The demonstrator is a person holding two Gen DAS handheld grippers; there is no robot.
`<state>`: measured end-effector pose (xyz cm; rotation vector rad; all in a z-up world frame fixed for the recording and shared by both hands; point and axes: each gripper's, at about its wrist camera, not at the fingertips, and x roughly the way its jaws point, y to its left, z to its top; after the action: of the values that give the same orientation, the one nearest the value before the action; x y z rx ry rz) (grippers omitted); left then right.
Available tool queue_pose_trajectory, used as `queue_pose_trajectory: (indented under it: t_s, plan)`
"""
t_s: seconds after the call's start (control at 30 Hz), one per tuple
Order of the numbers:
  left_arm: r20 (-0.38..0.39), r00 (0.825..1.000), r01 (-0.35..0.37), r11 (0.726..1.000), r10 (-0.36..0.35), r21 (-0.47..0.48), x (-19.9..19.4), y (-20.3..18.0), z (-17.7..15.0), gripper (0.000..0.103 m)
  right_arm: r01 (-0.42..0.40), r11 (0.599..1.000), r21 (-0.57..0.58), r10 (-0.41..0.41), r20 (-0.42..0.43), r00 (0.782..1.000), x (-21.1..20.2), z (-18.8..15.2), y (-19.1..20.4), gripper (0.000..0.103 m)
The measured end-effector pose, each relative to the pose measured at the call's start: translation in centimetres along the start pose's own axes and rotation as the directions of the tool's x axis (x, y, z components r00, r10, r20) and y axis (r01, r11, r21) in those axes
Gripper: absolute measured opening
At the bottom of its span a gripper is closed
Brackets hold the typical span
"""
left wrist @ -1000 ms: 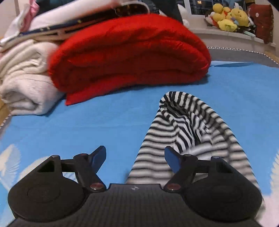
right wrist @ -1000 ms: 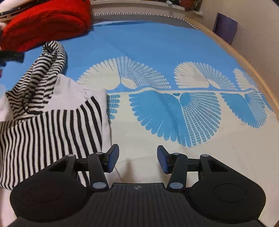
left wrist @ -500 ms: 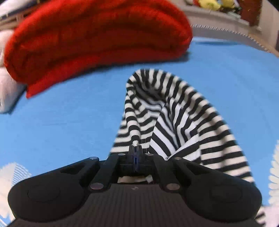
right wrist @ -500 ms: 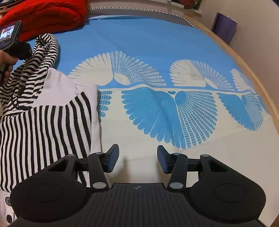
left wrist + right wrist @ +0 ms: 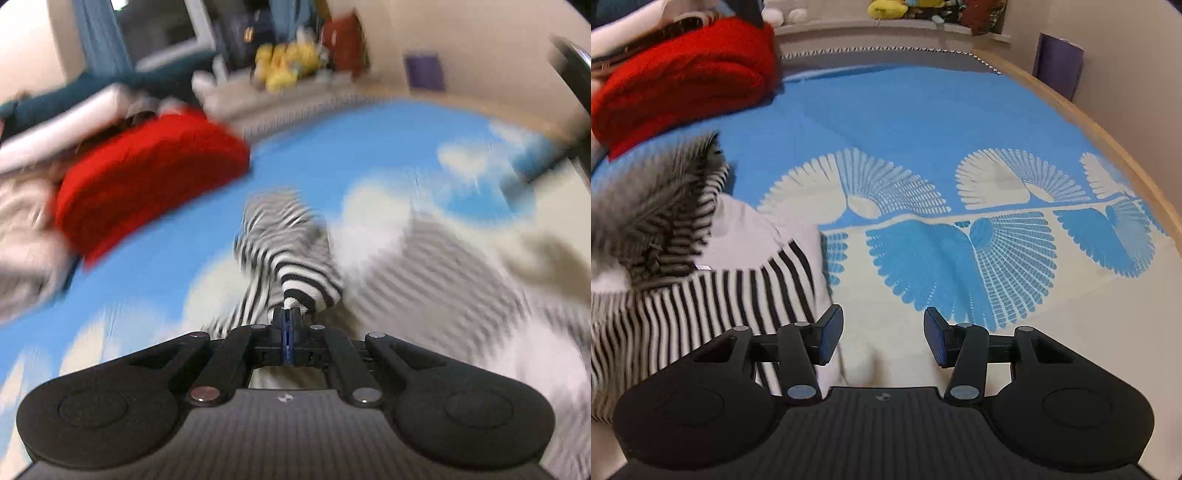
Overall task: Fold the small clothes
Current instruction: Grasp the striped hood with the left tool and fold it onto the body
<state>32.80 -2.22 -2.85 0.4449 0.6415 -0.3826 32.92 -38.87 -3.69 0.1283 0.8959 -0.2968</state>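
Observation:
A black-and-white striped garment with a white panel (image 5: 701, 295) lies on the blue and white bedspread (image 5: 923, 129) at the left of the right wrist view. Its striped sleeve (image 5: 295, 258) is lifted, and my left gripper (image 5: 287, 321) is shut on the sleeve's cuff end; that view is blurred by motion. In the right wrist view the sleeve (image 5: 657, 206) shows as a blurred streak. My right gripper (image 5: 882, 339) stands open just right of the garment's edge, with nothing between its fingers.
A folded red blanket (image 5: 687, 85) and pale folded linen (image 5: 26, 229) lie at the far left of the bed. Plush toys (image 5: 284, 66) sit on a ledge behind. The bed's wooden edge (image 5: 1108, 140) runs along the right, with a purple object (image 5: 1058, 62) by the wall.
My left gripper closed on the striped sleeve's end and swept it quickly up and across, toward the garment's body. The right gripper rose slightly and stayed open.

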Motion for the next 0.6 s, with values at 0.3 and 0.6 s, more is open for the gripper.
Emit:
queue_pose_trajectory:
  t_s: [0.3, 0.6]
  plan:
    - [-0.105, 0.994, -0.041, 0.772, -0.034, -0.634, -2.8, 7.3, -3.3, 0.044, -0.161, 0.977, 0.141, 0.152, 0.071, 0.986, -0.6, -0.4, 0.9, 0.05]
    - [-0.364, 0.912, -0.194, 0.58, -0.191, -0.791, 5.4, 8.5, -6.1, 0.044, -0.416, 0.898, 0.142, 0.416, 0.033, 0.909, 1.2, -1.3, 6.6, 0.031]
